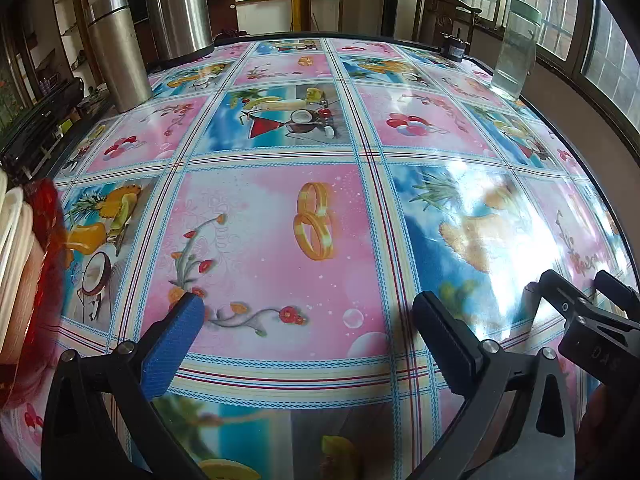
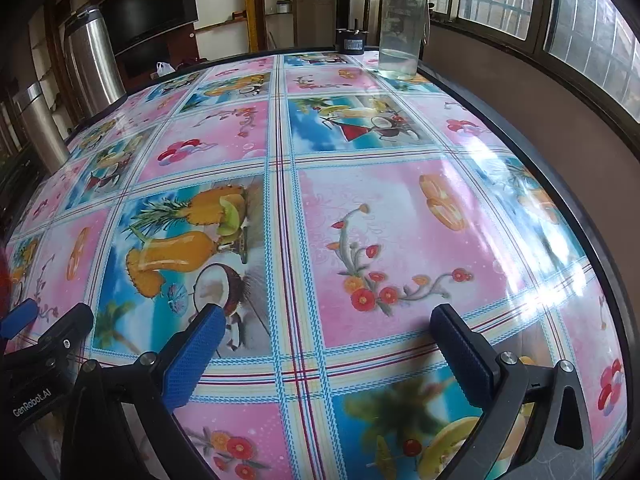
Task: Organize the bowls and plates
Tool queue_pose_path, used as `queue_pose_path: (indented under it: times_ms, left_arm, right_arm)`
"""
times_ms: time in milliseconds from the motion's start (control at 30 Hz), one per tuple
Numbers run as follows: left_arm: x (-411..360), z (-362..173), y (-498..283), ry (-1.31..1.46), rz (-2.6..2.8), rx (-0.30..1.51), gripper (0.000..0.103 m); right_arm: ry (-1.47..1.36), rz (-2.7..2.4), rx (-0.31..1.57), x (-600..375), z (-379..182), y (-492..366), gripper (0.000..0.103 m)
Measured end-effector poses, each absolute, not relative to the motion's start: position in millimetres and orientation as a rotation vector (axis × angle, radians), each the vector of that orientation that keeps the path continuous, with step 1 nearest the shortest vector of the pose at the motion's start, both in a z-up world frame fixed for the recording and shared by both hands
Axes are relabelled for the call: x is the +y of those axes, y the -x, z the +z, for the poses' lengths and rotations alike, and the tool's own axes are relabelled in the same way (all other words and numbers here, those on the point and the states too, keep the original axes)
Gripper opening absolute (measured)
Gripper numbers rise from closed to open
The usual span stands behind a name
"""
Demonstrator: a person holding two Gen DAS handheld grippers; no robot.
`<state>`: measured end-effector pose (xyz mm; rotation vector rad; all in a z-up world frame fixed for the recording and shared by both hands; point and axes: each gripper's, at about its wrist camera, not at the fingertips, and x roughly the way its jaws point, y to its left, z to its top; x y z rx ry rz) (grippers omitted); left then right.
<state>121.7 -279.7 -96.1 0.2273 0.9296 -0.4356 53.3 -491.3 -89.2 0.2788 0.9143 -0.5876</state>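
A stack of white dishes [image 1: 14, 248] with a red translucent dish [image 1: 46, 240] against it stands at the far left edge of the left wrist view, cut off by the frame. My left gripper [image 1: 308, 300] is open over the patterned table [image 1: 272, 240], to the right of the stack, and holds nothing. It shows again at the lower left of the right wrist view as the left gripper [image 2: 48, 316]. My right gripper [image 2: 327, 314] is open and holds nothing, low over the table [image 2: 400, 208]. In the left wrist view the right gripper [image 1: 578, 284] sits beside the left one.
Two steel flasks [image 1: 118, 48] [image 1: 178, 4] stand at the back left. A clear bottle with a green lid [image 2: 402, 20] and a small black object [image 2: 351, 42] stand at the back right near the table's dark rim [image 2: 592, 240]. A wooden chair [image 1: 444, 12] and windows lie beyond.
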Motion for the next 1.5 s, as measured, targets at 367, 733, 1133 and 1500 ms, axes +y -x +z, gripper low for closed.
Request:
queue_pose_path:
  times_ms: [367,733,1133,1500]
  left_arm:
    - [-278.8,-95.4,-121.3,-0.227,-0.436,0.930,0.103]
    - [-279.9,-98.1,-126.4,-0.230,-0.435,0.931,0.103]
    - [-281.0,-97.9,-124.0,-0.230,-0.436,0.931,0.103]
    - [-283.8,-98.8,-122.4,-0.232,-0.442,0.931,0.103]
  right_arm:
    - [-0.272,-0.577,0.916,-489.4,-88.7,-52.1,0.103]
    - [-0.264,-0.563,0.918,-488.7,-88.4,-52.2,0.103]
    - [-0.254,-0.542,0.921,-479.2,-89.4,-48.0,0.103]
    - [-0.252,-0.540,0.923,-473.2,-89.4,-49.1,0.103]
